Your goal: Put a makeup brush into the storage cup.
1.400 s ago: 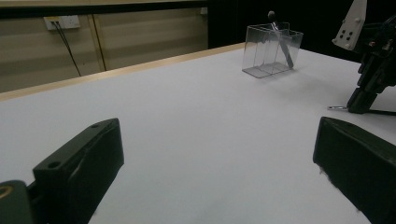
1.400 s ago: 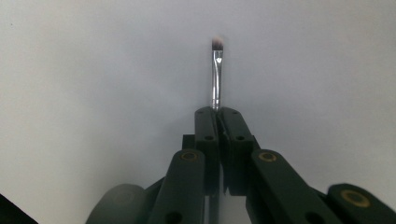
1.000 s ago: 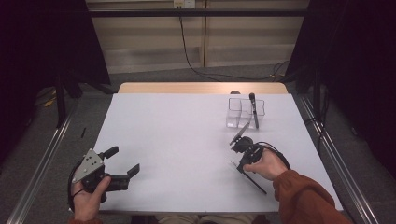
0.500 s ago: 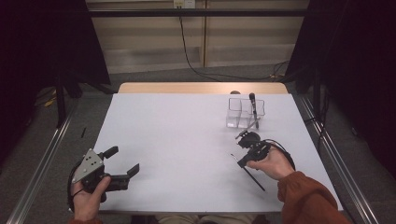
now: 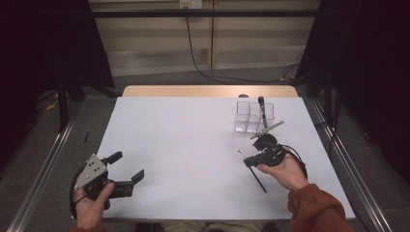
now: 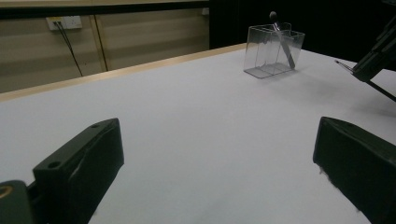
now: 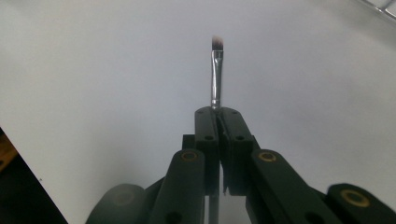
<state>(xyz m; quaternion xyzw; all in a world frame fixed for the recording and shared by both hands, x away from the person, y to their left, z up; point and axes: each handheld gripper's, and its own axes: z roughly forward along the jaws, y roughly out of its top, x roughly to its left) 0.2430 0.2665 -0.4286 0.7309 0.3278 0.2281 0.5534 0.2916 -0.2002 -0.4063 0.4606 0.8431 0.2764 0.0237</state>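
Clamping a slim makeup brush (image 7: 216,74) with a shiny metal ferrule and dark angled bristles, the right gripper (image 5: 254,159) holds it above the matte white table (image 5: 183,145), near a clear plastic organizer (image 5: 251,116). The left gripper (image 5: 129,166) rests with jaws wide apart. No readable writing.

A white-topped table (image 5: 193,145) with a wooden far edge is seen at the centre of the high view. A beige panelled wall (image 5: 159,43) is seen across the top, with a socket (image 5: 189,4) at the top centre and a black cable (image 5: 193,53) hanging from it. Black curtains (image 5: 43,48) are hung at both sides. Grey carpet (image 5: 43,150) is crossed by metal rails (image 5: 41,179) at lower left and right.
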